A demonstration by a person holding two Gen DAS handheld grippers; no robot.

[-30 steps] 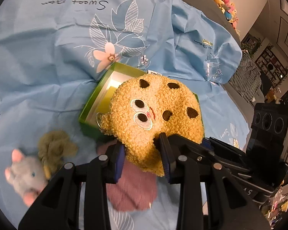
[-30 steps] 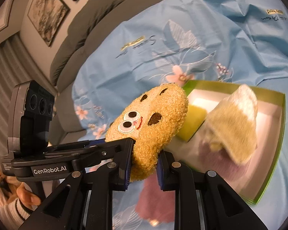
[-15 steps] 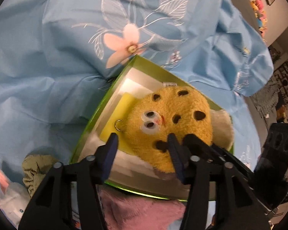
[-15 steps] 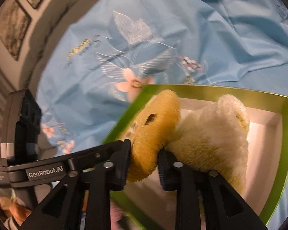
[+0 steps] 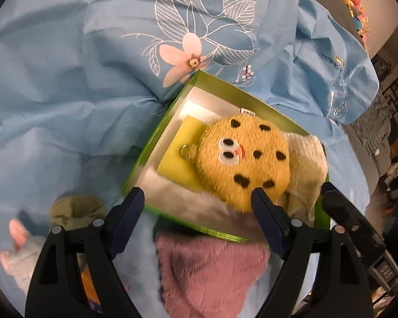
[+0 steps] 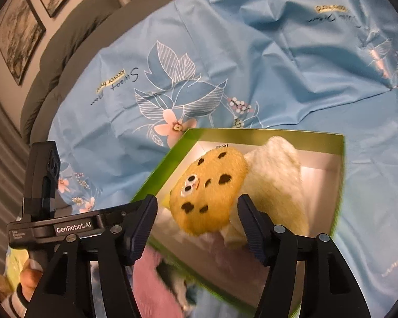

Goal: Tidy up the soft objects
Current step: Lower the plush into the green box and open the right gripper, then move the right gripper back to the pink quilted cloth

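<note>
1. The cookie toy lies face up inside the green box, middle right of the left wrist view. It rests partly on a yellow pad and against a cream plush already in the box.
2. The left gripper has just been opening and now stands wide. Its right fingertip sits close against the toy's lower edge, but nothing is pinched between the jaws.
3. The right gripper has also just been opening. Its jaws stand apart on either side of the toy's near edge, and the pads no longer press on it.
4. Judged from this, putting the cookie toy in the box is done, with both tools letting go.
5. Still outside the box, on the blue sheet: a pink fuzzy cloth at the bottom centre, touching the box's near wall; an olive fuzzy item at lower left; and a grey and pink stuffed animal just beside it, blurred.
6. These three look like the remaining work. Whether more lies out of frame cannot be told.
</note>
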